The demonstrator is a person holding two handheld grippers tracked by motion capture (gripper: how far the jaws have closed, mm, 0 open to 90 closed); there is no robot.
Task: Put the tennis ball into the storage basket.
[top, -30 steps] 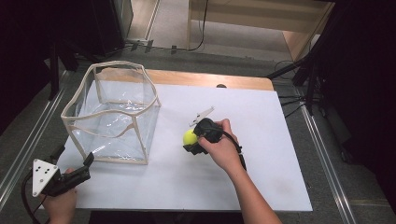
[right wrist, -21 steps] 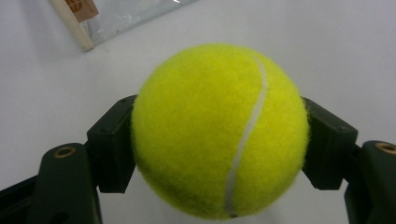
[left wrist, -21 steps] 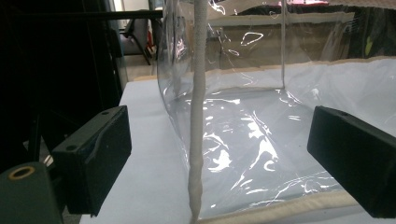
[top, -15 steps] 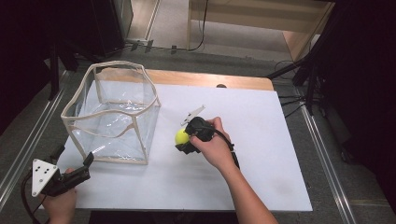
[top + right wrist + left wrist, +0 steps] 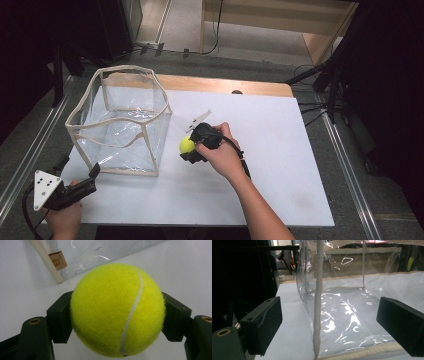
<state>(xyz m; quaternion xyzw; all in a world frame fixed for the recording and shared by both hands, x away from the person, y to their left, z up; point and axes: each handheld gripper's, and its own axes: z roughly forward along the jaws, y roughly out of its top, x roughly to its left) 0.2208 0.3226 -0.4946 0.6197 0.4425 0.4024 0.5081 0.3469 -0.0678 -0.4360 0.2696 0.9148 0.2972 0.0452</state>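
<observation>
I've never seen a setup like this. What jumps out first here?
The bright yellow tennis ball, clamped between the right gripper's black jaws over the middle of the white table. Next, the clear plastic box with cream edging at the table's left, with the open left gripper at its near corner.

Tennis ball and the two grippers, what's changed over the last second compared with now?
The right gripper has carried the tennis ball leftward across the table, closer to the clear bag. It stays clamped on the ball, one jaw on each side. The left gripper has stayed open by the bag's near corner, and the bag has not moved.
</observation>
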